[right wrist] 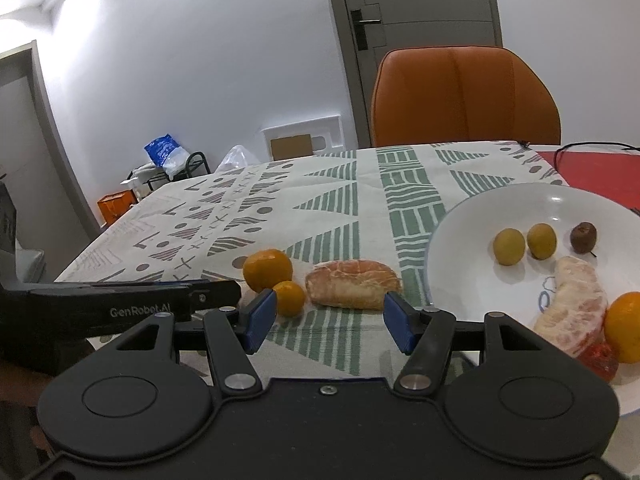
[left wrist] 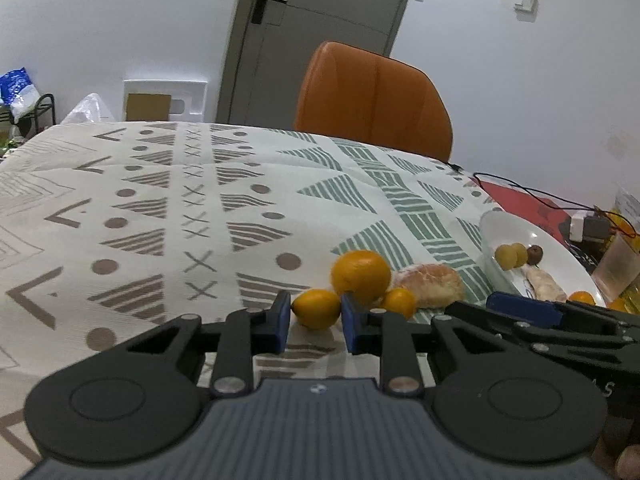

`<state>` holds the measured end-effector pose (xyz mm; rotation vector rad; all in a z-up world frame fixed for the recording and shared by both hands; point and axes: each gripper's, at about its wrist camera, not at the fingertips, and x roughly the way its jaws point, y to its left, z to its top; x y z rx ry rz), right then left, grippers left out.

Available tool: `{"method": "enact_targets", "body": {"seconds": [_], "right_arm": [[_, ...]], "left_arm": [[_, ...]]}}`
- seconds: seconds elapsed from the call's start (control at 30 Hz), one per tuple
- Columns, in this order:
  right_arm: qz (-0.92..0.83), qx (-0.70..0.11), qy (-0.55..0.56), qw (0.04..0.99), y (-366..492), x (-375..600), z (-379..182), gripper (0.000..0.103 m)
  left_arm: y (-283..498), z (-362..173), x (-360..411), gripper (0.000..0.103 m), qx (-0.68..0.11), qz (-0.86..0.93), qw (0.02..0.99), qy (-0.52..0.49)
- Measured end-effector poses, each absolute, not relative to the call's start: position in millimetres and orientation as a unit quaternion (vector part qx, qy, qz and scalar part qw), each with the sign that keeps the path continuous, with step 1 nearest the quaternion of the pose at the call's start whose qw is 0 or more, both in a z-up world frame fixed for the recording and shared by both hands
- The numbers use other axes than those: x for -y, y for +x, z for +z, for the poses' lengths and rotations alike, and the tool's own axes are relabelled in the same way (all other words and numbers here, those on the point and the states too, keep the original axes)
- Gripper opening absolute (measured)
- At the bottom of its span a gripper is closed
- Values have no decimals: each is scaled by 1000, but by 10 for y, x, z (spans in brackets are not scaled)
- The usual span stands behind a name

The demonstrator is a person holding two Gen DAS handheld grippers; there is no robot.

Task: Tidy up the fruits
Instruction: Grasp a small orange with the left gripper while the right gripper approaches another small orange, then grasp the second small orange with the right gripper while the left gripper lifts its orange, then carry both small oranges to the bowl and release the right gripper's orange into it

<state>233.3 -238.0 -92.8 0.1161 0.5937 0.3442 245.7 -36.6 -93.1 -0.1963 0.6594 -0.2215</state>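
Observation:
A large orange (left wrist: 361, 276) (right wrist: 267, 269), two small oranges and a peeled citrus piece (left wrist: 430, 284) (right wrist: 352, 283) lie on the patterned tablecloth. My left gripper (left wrist: 315, 322) is open, its blue pads on either side of one small orange (left wrist: 316, 308), not clamped. The other small orange (left wrist: 398, 301) (right wrist: 289, 298) lies beside the large one. My right gripper (right wrist: 331, 322) is open and empty, just in front of the peeled piece. A white plate (right wrist: 480, 216) (left wrist: 516, 236) on the right holds two green fruits (right wrist: 524, 243), a brown fruit (right wrist: 583, 237), a peeled segment (right wrist: 572, 312), an orange (right wrist: 624, 326) and a red fruit.
An orange chair (right wrist: 464, 96) stands behind the table's far edge. A red mat (right wrist: 592, 176) with a black cable lies at the right, past the cloth. Small items and a cup (left wrist: 616, 264) sit at the far right. A door and white wall lie behind.

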Motion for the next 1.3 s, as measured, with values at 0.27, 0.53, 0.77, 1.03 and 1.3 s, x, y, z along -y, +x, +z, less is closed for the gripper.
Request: {"method": "enact_targets", "body": {"seconds": [0.27,0.53,0.77,1.03,1.3], "right_arm": [[182,-293,49,937,2385,2248,-923,59],[196,-300,30,933,2509,2073,-915,58],[195,-318,26,928,2587,1999,-991,22],[191,-299,32,934,2428,2058,-858,21],[175,-283,45,942,2328,2251,-730,22]], "left_arm": [[2390,-878,165,25,-316,-83,939,-103],[2296,-785,-53,25,-301,-62,945,-115],[2217,-733,-240,25,-294,-42,947,-124],[2135,-700,-194,25,-290,-53,948,-119],[2081,-627,-82,25,-283,-65,951,-110]]}}
